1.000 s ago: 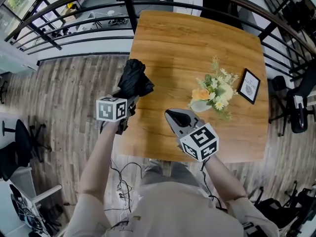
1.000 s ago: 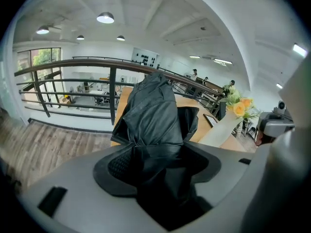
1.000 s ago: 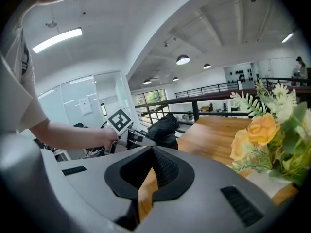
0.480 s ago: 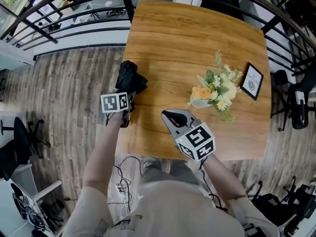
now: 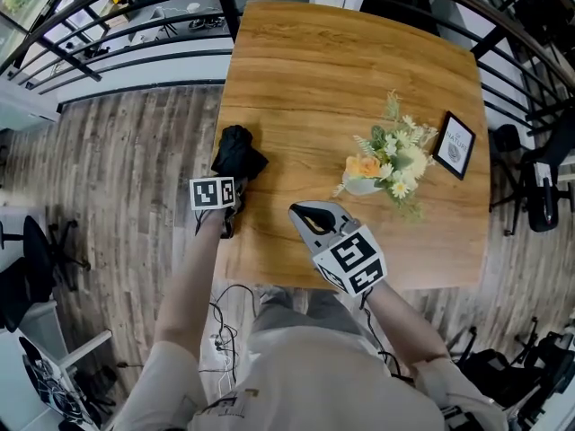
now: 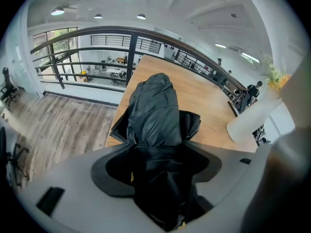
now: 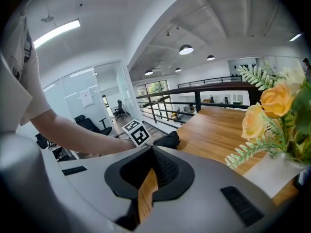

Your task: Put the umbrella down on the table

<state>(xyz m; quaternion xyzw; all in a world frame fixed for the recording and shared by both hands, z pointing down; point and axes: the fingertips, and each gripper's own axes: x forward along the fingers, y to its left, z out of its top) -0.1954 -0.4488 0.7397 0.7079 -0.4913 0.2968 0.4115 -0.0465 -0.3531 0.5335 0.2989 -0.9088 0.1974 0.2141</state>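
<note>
The black folded umbrella (image 5: 236,152) lies along the left edge of the wooden table (image 5: 359,61). My left gripper (image 5: 228,206) is shut on its near end, at the table's left rim. In the left gripper view the umbrella (image 6: 158,115) fills the space between the jaws of the left gripper (image 6: 159,155) and points out over the table (image 6: 204,103). I cannot tell whether it rests on the wood. My right gripper (image 5: 303,212) hovers over the table's near edge, shut with nothing in it. From the right gripper view, the umbrella (image 7: 169,140) shows beyond the right gripper (image 7: 151,155).
A white vase of yellow flowers (image 5: 386,164) stands right of centre, and it shows close by as flowers (image 7: 272,115) in the right gripper view. A small framed sign (image 5: 452,145) is at the right edge. A black railing (image 5: 135,43) curves behind the table.
My left gripper has sunk lower with the umbrella, which now sits smaller and nearer the tabletop at the left edge. The right gripper has hardly moved.
</note>
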